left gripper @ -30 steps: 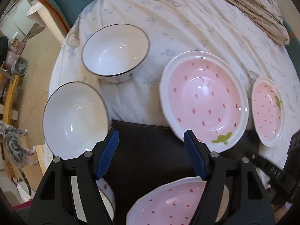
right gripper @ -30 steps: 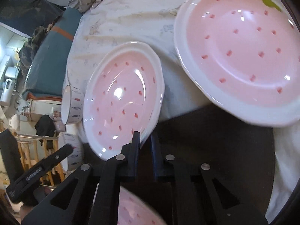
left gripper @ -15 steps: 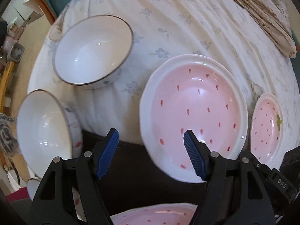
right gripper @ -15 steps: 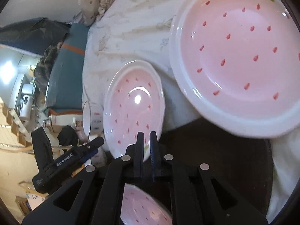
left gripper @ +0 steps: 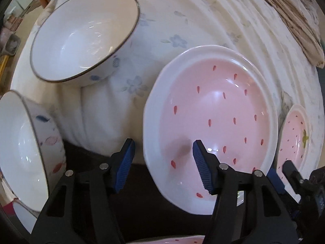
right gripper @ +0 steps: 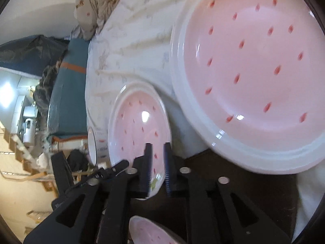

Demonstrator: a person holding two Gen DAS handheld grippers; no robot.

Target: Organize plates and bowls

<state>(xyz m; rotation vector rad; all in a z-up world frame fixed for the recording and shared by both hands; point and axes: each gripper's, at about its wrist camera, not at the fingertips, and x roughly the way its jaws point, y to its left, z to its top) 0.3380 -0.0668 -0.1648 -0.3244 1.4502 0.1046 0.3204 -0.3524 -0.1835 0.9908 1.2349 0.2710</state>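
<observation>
While the large strawberry plate (left gripper: 211, 122) lies flat on the flowered cloth of the worktop (left gripper: 182, 20), its near rim sits between the blue pads of the left tongs (left gripper: 163, 160), one pad over the pink well and the other outside the rim. Those jaws are closing, but neither pad presses on the rim yet, so the plate is not gripped. Just beside it to the right lies the small strawberry plate (right gripper: 140, 130), whose near edge stands between the fingers of the right tongs (right gripper: 157, 162); these jaws are opening, and a gap shows on either side of the edge, so they appear to have let go.

Two white bowls (left gripper: 85, 34) with dark rims sit to the left of the big plate, the nearer bowl (left gripper: 22, 148) close to the worktop's edge. A beige folded cloth (left gripper: 292, 20) lies at the far side.

The likely trouble is the grip: a glazed, sloping rim pinched near one edge may slip or tip once lifted, the plate's weight hanging far from the pads. The soft, wrinkled cloth could also drag along, nudging the small plate or the bowls.
</observation>
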